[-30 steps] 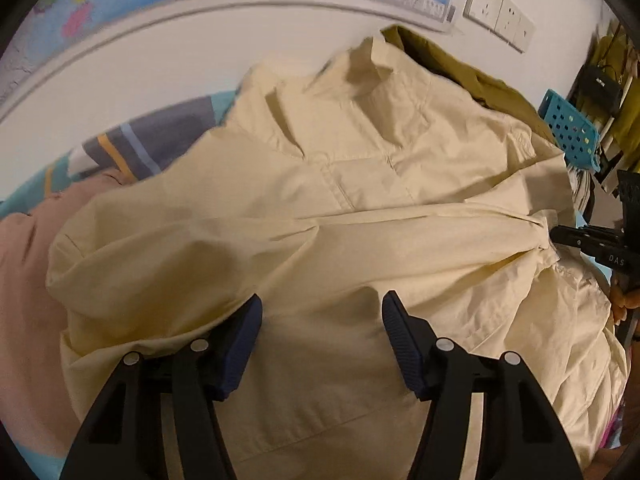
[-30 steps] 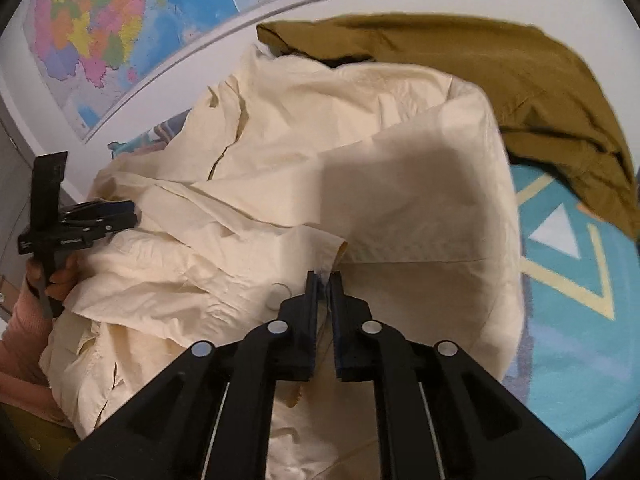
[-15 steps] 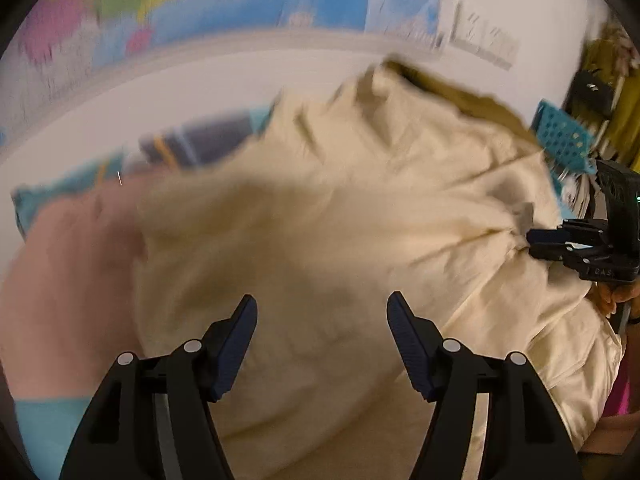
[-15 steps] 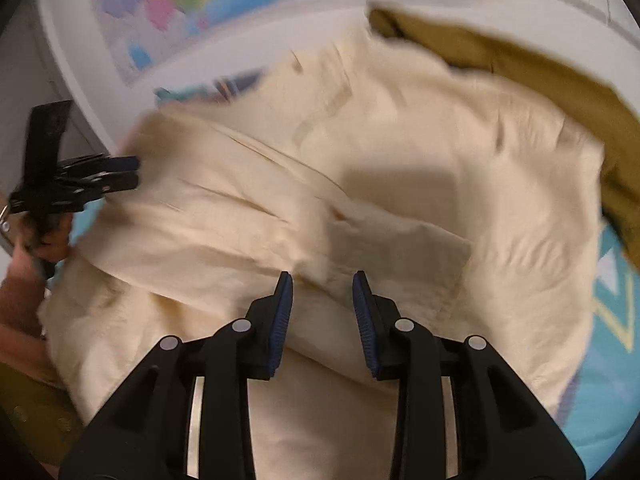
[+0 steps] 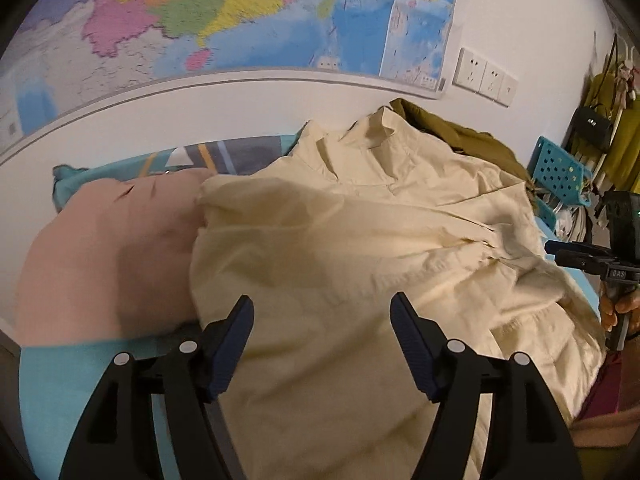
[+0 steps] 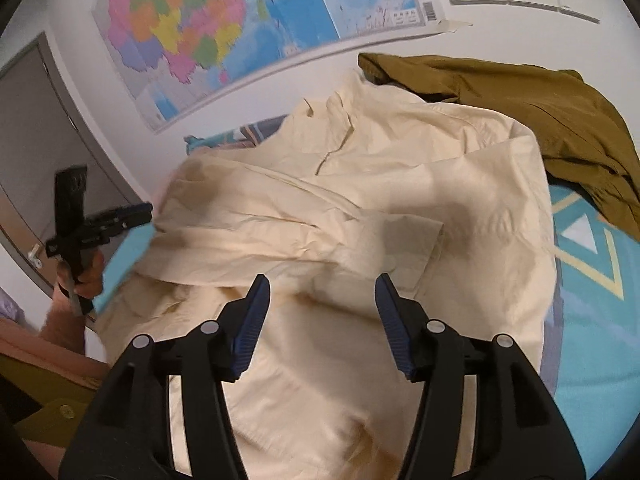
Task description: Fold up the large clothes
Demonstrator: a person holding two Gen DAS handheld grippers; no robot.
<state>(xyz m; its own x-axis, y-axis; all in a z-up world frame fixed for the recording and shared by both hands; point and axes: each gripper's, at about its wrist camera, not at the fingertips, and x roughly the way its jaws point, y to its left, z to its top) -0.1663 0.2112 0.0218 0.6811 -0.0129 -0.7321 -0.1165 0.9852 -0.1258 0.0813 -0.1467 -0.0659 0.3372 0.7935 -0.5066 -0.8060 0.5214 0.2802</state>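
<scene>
A large cream shirt (image 5: 360,248) lies rumpled on the bed, collar toward the wall, with its sides folded over the middle. It also shows in the right wrist view (image 6: 360,208). My left gripper (image 5: 322,320) is open and empty above the shirt's left part. It appears at the left of the right wrist view (image 6: 132,216). My right gripper (image 6: 320,300) is open and empty above the shirt's near part, by the chest pocket. It appears at the right edge of the left wrist view (image 5: 560,254).
An olive garment (image 6: 520,100) lies behind the shirt by the wall. A pink pillow (image 5: 108,256) lies left of the shirt. The bed has a turquoise patterned sheet (image 6: 592,280). A blue perforated basket (image 5: 560,172) and hanging clothes stand at the far right.
My right gripper was shut on a fold of the shirt; it has opened and let go. Both grippers have pulled back and tilted up, showing more wall.
</scene>
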